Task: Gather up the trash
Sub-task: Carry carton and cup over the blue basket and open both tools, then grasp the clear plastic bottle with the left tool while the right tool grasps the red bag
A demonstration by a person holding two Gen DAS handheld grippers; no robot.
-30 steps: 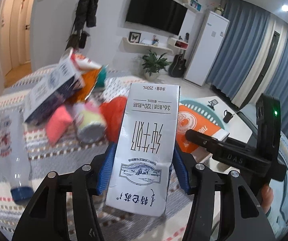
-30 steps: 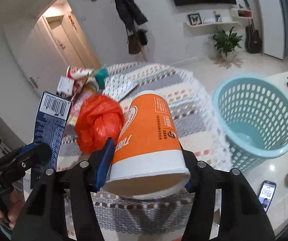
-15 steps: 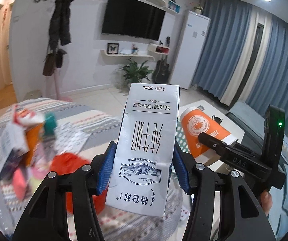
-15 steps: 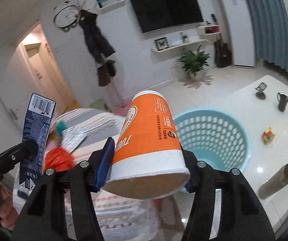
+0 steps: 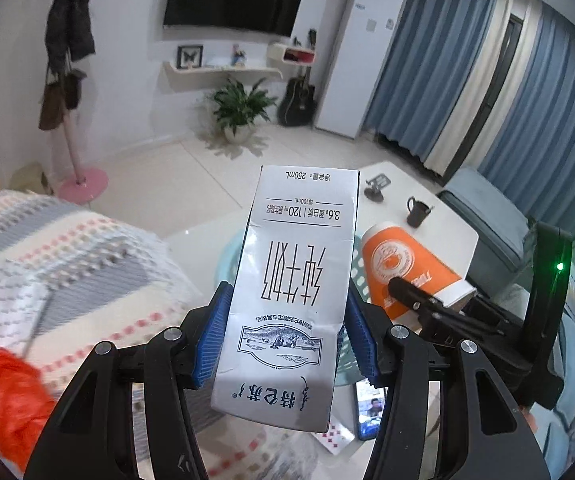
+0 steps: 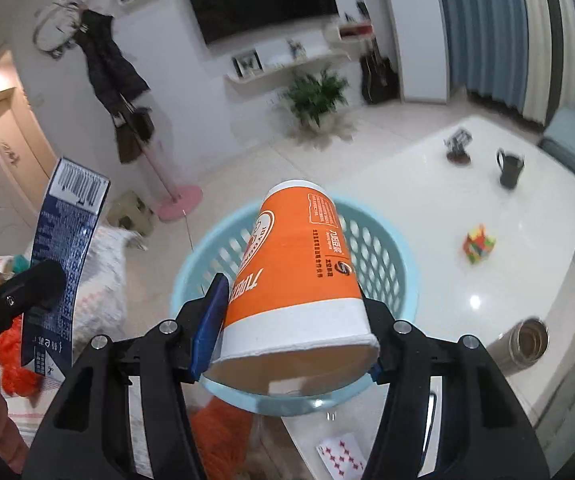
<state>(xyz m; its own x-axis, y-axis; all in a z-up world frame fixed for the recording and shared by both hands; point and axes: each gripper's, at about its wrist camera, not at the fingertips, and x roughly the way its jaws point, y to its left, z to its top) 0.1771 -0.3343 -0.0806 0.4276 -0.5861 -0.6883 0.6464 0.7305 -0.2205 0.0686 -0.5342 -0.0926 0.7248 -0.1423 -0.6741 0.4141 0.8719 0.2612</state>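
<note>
My left gripper [image 5: 285,338] is shut on a white milk carton [image 5: 291,292], held upside down; its blue side shows in the right wrist view [image 6: 63,264]. My right gripper [image 6: 291,342] is shut on an orange paper cup [image 6: 299,276], rim toward the camera, held above a light blue basket [image 6: 387,240]. The cup also shows in the left wrist view [image 5: 403,268], to the right of the carton. The basket is mostly hidden behind the carton in the left wrist view [image 5: 227,256].
A striped cloth [image 5: 87,264] lies at left with a red bag [image 5: 7,392] on it. On the white table [image 6: 527,216] stand a dark mug [image 6: 509,168], a puzzle cube [image 6: 479,242] and a metal flask [image 6: 527,344]. A phone [image 5: 369,408] lies below.
Both grippers have swung right, away from the trash pile on the cloth. The basket now sits directly under the cup and behind the carton. Both grips are unchanged.
</note>
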